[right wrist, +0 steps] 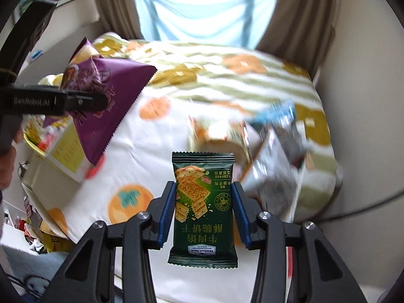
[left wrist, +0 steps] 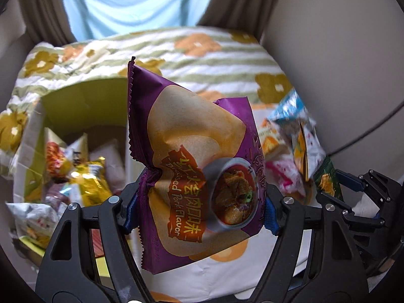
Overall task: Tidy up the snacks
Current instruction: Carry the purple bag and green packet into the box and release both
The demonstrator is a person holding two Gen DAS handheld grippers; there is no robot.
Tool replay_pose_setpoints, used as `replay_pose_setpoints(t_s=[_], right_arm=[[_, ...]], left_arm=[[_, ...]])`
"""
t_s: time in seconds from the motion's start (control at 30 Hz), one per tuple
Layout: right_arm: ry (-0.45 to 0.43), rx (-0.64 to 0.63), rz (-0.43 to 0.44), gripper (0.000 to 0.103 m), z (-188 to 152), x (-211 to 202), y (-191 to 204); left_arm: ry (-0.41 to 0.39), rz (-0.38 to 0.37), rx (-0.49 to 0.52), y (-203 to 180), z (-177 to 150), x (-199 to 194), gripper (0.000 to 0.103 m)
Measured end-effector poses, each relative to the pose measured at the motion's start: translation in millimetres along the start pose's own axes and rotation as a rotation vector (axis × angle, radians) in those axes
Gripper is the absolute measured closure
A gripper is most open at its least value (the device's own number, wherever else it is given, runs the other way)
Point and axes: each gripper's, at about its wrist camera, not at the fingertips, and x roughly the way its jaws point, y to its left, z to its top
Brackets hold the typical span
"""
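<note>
Above bed [right wrist: 227, 80]: my left gripper [left wrist: 199, 212] clamps purple bag [left wrist: 192, 151] by its puffy middle; right gripper [right wrist: 204, 212] pinches green packet [right wrist: 203, 209]. Risk: purple bag slips, misses box [left wrist: 83, 106].

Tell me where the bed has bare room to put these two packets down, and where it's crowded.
Free: the white blanket between the green box on the left and the loose snack pile on the right, running toward the camera past the persimmon print. The striped far end by the curtains also looks bare. Crowded: inside the box and the pile by the right wall.
</note>
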Motion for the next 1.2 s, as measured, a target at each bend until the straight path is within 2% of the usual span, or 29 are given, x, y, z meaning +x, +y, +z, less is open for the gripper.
replay_pose_setpoints(t_s=[0.17,0.37,0.5,0.67,0.93,1.0,1.03,1.1,1.2], right_arm=[[-0.061,-0.059,0.037,0.063,49,-6,32],[-0.112,-0.095,0.101,0.063,114,4,84],[-0.121,-0.112,0.137,0.063,150,25,121],[-0.097,-0.097,0.170,0.063,184,57,158],[-0.011,-0.039,0.161,0.063,201,113,188],[0.009,-0.017,0.158,0.063,199,123,191],[0.018,-0.007,0.157,0.063,199,127,192],[0.033,0.007,0.155,0.063,198,134,195],[0.047,0.007,0.155,0.063,199,140,196]], left_arm=[[-0.102,0.040,-0.050,45,16,-37,0.031],[-0.120,0.104,-0.104,116,34,-52,0.031],[-0.104,0.129,-0.129,163,46,-50,0.031],[-0.047,0.144,-0.137,219,62,-32,0.031],[0.072,0.086,-0.105,267,70,32,0.030],[0.087,0.090,-0.082,267,68,42,0.018],[0.089,0.101,-0.075,270,68,45,0.015],[0.088,0.132,-0.081,275,67,49,0.001],[0.073,0.105,-0.109,283,64,45,0.001]])
